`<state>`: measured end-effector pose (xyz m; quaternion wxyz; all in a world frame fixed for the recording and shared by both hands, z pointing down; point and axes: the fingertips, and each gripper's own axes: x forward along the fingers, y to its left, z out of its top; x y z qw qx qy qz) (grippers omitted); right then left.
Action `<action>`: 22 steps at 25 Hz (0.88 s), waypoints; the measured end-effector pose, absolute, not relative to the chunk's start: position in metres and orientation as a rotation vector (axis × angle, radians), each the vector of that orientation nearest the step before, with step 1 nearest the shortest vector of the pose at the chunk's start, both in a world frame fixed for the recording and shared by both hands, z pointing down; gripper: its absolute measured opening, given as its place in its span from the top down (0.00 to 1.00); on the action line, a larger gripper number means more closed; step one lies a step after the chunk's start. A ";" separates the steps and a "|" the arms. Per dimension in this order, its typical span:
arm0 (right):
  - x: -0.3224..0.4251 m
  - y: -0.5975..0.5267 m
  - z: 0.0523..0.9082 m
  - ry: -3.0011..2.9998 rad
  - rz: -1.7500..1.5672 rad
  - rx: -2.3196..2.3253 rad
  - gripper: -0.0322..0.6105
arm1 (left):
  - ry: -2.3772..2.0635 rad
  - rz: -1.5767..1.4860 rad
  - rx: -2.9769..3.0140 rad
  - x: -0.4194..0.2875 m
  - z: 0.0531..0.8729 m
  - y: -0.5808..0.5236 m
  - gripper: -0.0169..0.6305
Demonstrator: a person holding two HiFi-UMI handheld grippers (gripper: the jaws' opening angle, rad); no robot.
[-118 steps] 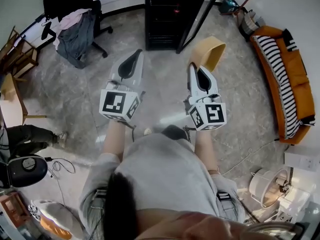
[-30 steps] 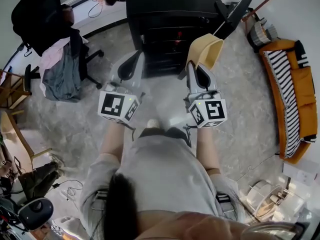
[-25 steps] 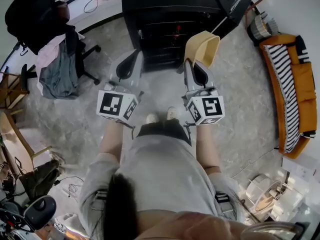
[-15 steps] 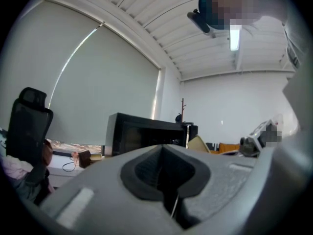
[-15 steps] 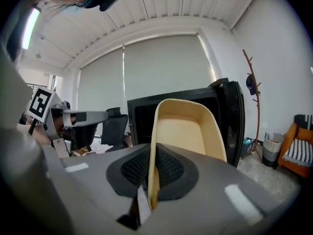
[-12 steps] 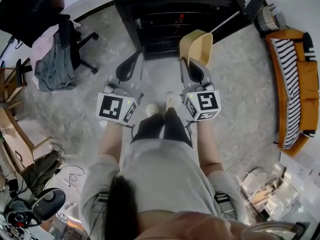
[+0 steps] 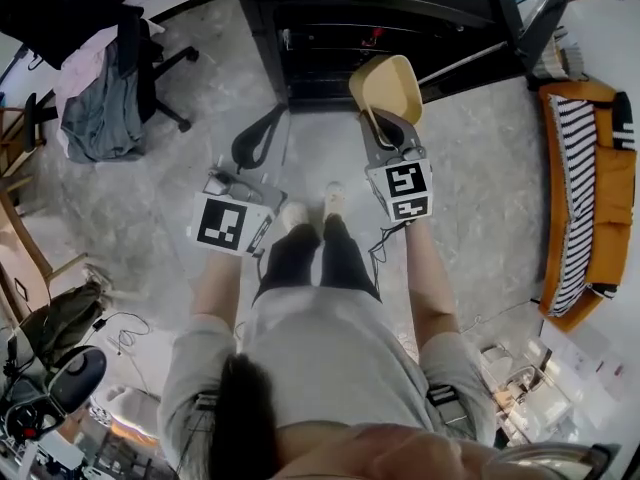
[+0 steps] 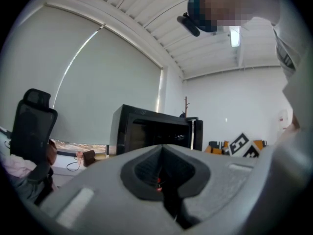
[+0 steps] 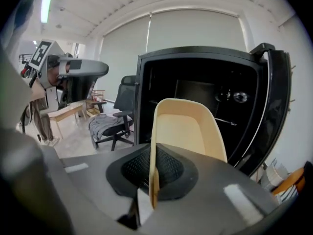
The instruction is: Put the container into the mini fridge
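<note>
My right gripper (image 7: 385,120) (image 9: 152,173) is shut on the rim of a pale yellow container (image 7: 384,87) (image 9: 183,131), held up in front of the black mini fridge (image 7: 370,18) (image 9: 200,97). The fridge door (image 7: 530,23) (image 9: 276,102) stands open to the right and the dark inside shows shelves. My left gripper (image 7: 262,138) (image 8: 164,177) hangs to the left of the container, jaws together with nothing between them, pointing toward the fridge (image 8: 146,131).
A black office chair (image 7: 100,68) (image 9: 115,114) draped with clothes stands left of the fridge. An orange sofa (image 7: 590,188) with a striped cushion lines the right wall. A wooden bench (image 9: 68,111) sits far left. The person's feet (image 7: 310,208) are on the grey floor.
The person has walked up to the fridge, which was far off at first. Both grippers and the container have come close to its open front. The right gripper has reached forward.
</note>
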<state>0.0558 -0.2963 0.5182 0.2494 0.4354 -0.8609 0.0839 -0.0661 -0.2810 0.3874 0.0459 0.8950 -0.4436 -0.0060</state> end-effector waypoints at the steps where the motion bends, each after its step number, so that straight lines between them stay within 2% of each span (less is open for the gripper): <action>1: 0.056 -0.300 0.524 -2.335 0.217 1.162 0.93 | -1.361 -0.018 2.727 -0.067 0.390 -0.281 0.97; 22: 0.034 -0.368 0.616 -2.200 0.014 0.763 0.93 | -1.543 0.018 2.606 -0.072 0.424 -0.284 0.97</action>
